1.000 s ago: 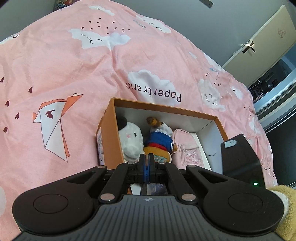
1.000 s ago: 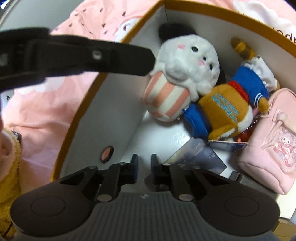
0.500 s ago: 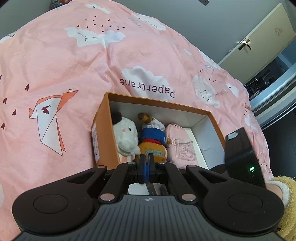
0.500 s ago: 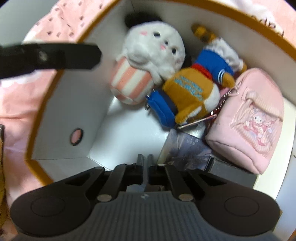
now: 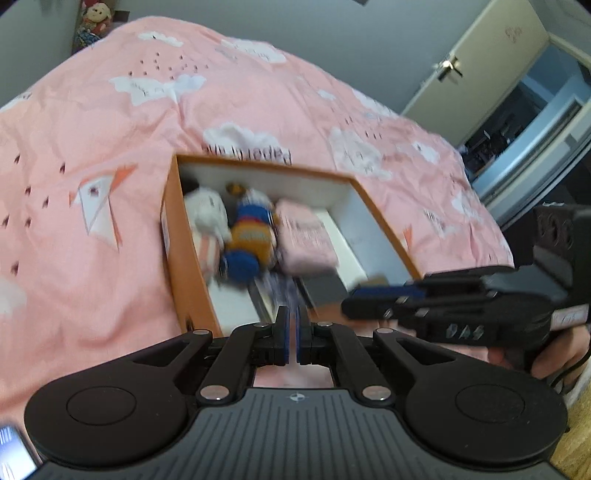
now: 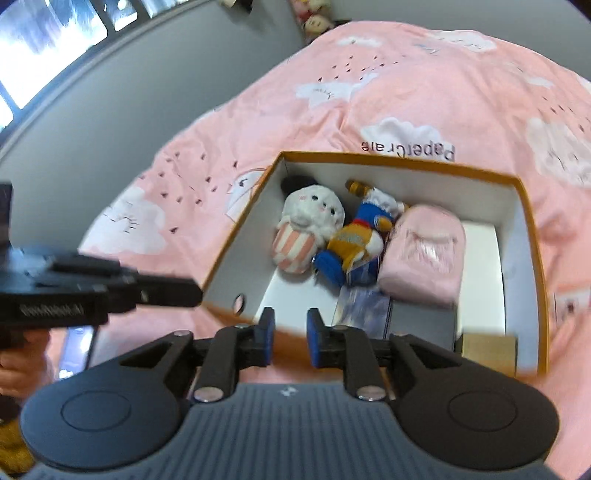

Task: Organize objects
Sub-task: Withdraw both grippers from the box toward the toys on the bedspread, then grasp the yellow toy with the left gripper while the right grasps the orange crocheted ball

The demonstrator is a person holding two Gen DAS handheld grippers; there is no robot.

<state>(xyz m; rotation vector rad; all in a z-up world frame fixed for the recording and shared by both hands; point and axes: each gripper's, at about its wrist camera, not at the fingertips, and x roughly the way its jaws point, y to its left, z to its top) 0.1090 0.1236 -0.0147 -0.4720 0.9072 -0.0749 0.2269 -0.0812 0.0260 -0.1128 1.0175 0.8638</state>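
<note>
An orange box (image 6: pixel 532 258) with a white inside lies open on the pink bed cover (image 6: pixel 406 74). It holds a white plush (image 6: pixel 314 214), a blue and orange plush (image 6: pixel 354 236), a pink pouch (image 6: pixel 424 258), a dark printed card (image 6: pixel 364 306), a grey flat item (image 6: pixel 421 325) and a tan block (image 6: pixel 487 347). My right gripper (image 6: pixel 289 336) hovers over the box's near edge, its jaws opening with nothing between them. My left gripper (image 5: pixel 292 325) is shut and empty above the near left corner of the box (image 5: pixel 184 266). Each gripper shows in the other's view: right gripper (image 5: pixel 349 304), left gripper (image 6: pixel 195 291).
A phone (image 6: pixel 75 350) lies on the cover at the near left. Plush toys (image 6: pixel 314 18) sit by the grey wall beyond the bed. A door (image 5: pixel 480 62) stands open at the right, with a dark room behind it.
Both grippers have drawn back and up from the box, so it now shows whole. The right gripper's jaws have parted. The objects in the box have not moved.
</note>
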